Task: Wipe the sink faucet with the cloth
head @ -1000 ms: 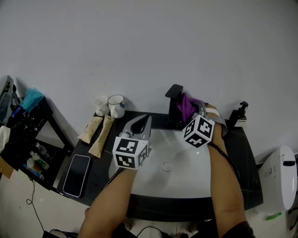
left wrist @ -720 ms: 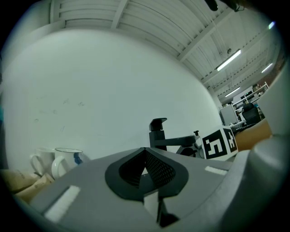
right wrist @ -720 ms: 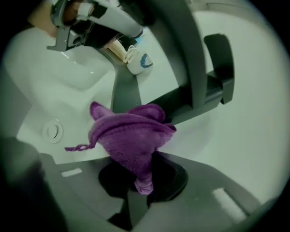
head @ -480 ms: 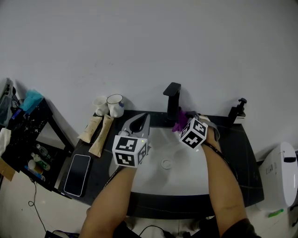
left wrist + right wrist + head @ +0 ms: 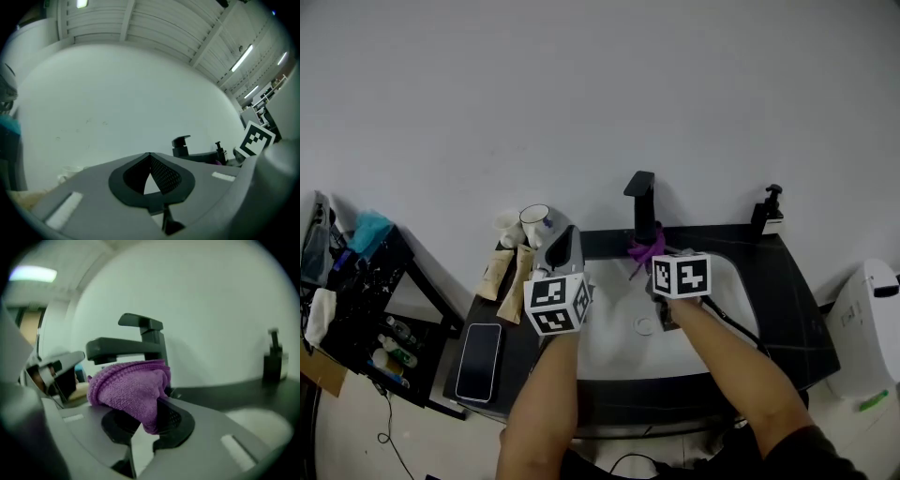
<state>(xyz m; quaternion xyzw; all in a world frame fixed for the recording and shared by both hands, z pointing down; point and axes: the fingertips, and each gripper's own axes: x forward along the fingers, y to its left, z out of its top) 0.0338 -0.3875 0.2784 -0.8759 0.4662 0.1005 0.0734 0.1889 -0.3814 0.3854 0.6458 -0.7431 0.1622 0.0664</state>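
Purple cloth (image 5: 131,390) pinched in right gripper (image 5: 143,423) by faucet (image 5: 140,341); left gripper (image 5: 151,174) pressed together

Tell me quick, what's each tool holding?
Left tool: closed, holding nothing.
Right tool: closed on the purple cloth.

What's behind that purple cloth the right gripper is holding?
The black faucet stands behind the purple cloth, with its spout and handle showing above it. The cloth covers the lower part of the faucet's column.
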